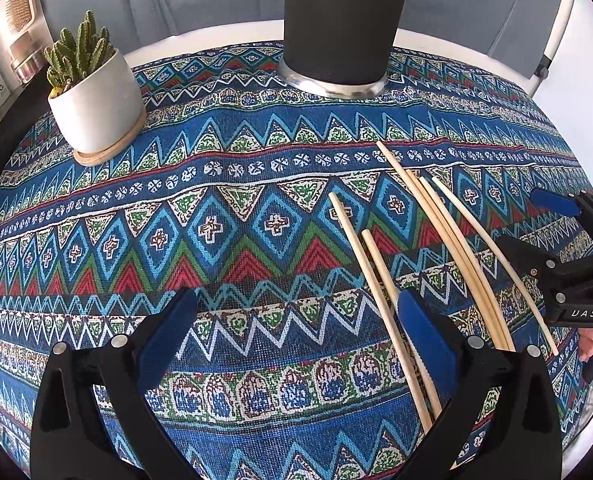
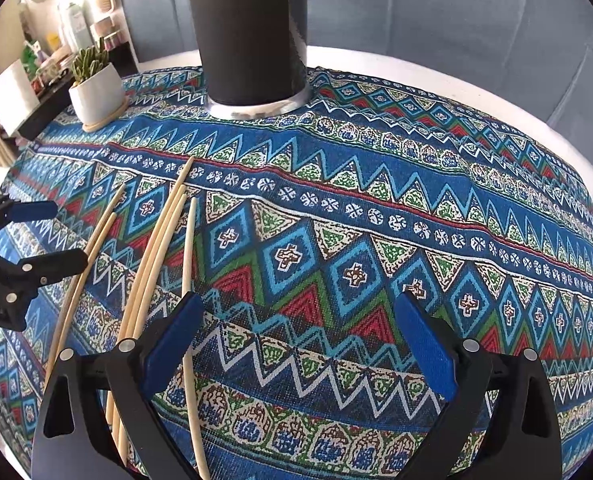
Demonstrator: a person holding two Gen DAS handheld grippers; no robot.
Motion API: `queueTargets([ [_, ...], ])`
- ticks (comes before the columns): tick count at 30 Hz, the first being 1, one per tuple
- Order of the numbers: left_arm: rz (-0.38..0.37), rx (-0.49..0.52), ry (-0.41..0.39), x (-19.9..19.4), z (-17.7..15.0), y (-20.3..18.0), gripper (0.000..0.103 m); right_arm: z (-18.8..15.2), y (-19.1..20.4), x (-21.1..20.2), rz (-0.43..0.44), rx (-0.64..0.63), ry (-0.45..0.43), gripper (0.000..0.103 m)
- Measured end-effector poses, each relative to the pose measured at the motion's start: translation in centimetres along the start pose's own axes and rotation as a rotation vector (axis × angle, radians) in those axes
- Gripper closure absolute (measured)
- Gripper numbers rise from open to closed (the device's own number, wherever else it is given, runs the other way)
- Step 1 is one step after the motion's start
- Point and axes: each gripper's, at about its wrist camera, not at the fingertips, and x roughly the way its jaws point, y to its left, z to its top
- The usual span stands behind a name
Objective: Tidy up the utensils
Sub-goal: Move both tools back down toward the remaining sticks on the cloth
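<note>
My left tongs [image 1: 296, 344] and right tongs [image 2: 300, 344] both hang wide apart, gripping nothing. Six chopsticks [image 1: 448, 256] lie loose on the table [image 1: 256, 240] between them, so either side can grab; black cup [image 1: 336, 20] waits behind.

Both the left tongs [image 1: 296, 344] and the right tongs [image 2: 296, 344] are angled downward, jaws spread wide and empty.
</note>
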Motion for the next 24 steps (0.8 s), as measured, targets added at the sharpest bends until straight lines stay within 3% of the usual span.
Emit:
queueTargets([
  [7,0.025,0.017,0.022,-0.5,-0.9,0.7,0.005,0.3,0.2,-0.4,0.016,-0.013,0.008,0.01],
  [15,0.032,0.027,-0.025,-1.3,-2.2,1.1,0.005,0.1,2.0,-0.3,0.009,-0.084,0.028,0.01],
  [24,0.035,0.023,-0.095,-1.9,-3.8,1.0,0.005,-0.6,1.5,-0.3,0.03,-0.03,-0.038,0.007],
])
